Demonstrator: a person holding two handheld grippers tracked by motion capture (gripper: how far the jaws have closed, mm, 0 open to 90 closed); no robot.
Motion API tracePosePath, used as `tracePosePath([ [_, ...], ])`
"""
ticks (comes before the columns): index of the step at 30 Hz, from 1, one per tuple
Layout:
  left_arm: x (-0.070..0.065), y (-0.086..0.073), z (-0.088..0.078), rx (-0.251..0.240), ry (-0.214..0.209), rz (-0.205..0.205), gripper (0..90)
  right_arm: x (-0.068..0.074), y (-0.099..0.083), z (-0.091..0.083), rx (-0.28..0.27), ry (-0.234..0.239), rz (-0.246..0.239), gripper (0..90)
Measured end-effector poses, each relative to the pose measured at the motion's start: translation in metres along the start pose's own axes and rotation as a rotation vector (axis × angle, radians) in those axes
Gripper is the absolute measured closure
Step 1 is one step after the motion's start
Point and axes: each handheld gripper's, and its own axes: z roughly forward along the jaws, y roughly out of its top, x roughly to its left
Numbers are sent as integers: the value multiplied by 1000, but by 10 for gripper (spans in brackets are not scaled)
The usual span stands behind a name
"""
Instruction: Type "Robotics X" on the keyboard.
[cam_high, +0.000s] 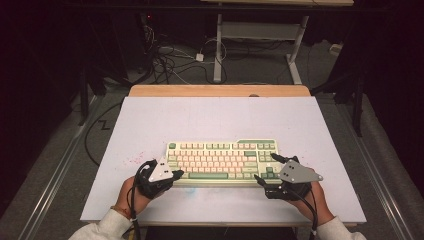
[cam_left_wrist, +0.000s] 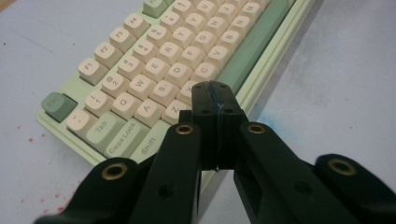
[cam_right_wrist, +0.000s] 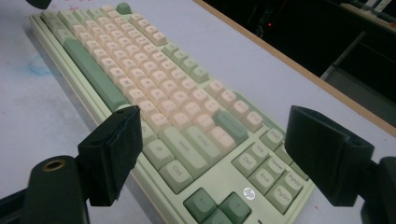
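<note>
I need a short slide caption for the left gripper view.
Shut left tongs poised above the green-and-cream keyboard, near its bottom letter row.

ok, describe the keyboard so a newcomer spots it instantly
On the white table, look near its front edge, between the left gripper and right gripper. The keyboard is pale green with cream keys and darker green space bar and modifiers, the table's one object.

We see a keyboard (cam_left_wrist: 154, 70) of matt plastic keycaps, a smooth white table (cam_high: 150, 120) edged perhaps in wood, and matt black jaws.
</note>
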Motion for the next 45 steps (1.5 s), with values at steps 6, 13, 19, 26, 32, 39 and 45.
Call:
tracePosePath([
  [6,2,10,10,23,-17,14,872,0,-6,-5,8,-10,3,210],
  [13,6,20,20,35,-48,19,871,0,-11,-9,9,-10,14,207],
  [19,6,27,33,69,-63,25,871,2,-13,-8,20,-1,6,207],
  [26,8,33,41,71,-62,23,870,4,-12,-7,21,3,-2,207],
  [32,10,37,46,81,-57,34,869,6,-12,-6,22,8,-14,207],
  [39,10,38,52,95,-63,39,869,7,-11,-6,26,11,-22,207],
  [45,10,37,54,105,-61,38,869,7,-12,-6,29,13,-32,207],
])
